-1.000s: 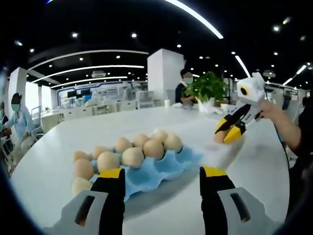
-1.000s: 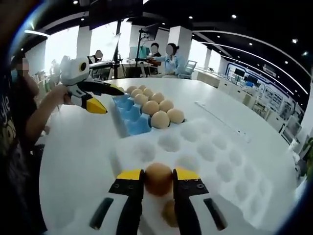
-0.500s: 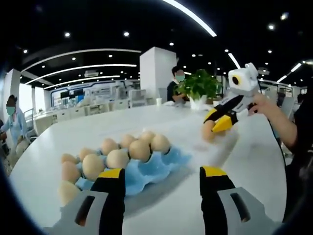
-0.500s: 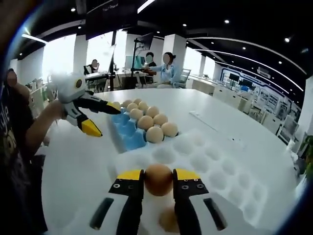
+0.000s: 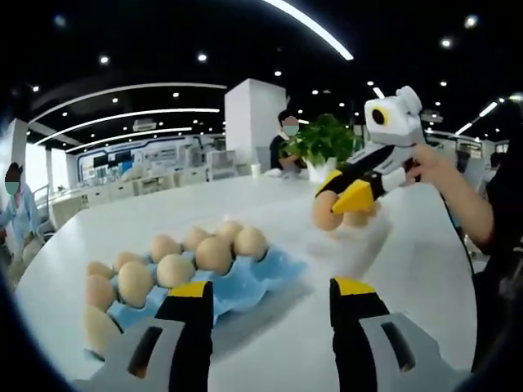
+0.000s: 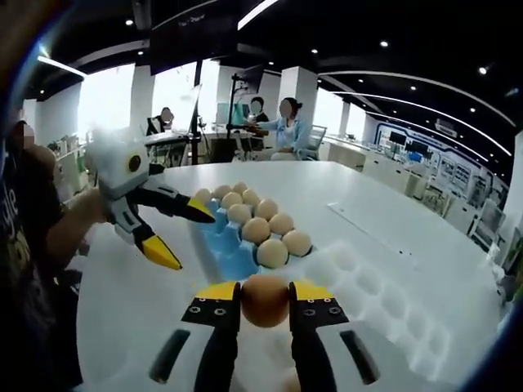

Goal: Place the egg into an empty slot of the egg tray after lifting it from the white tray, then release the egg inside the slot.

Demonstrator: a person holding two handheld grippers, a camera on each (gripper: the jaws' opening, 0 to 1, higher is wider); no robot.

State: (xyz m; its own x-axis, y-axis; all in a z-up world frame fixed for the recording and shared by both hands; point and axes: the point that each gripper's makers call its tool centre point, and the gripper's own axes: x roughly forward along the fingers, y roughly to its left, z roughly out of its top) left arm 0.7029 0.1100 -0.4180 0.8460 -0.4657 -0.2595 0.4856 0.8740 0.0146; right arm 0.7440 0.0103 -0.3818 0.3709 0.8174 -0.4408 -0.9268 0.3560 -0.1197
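My right gripper is shut on a brown egg, held in the air above the white tray. From the left gripper view the same right gripper hangs to the right of the blue egg tray with the egg between its jaws. The blue egg tray holds several eggs along one side, with blue slots bare on the other. My left gripper is open with nothing in it, just short of the blue tray's near edge. It also appears as the left gripper beside the tray.
Both trays lie on a large white round table. A person's hand holds the right gripper. A potted plant stands at the table's far edge. Seated people are at desks behind.
My right gripper has lifted the egg up from the white tray and carried it toward the blue egg tray. The left gripper's view has shifted slightly; its jaws stay open.
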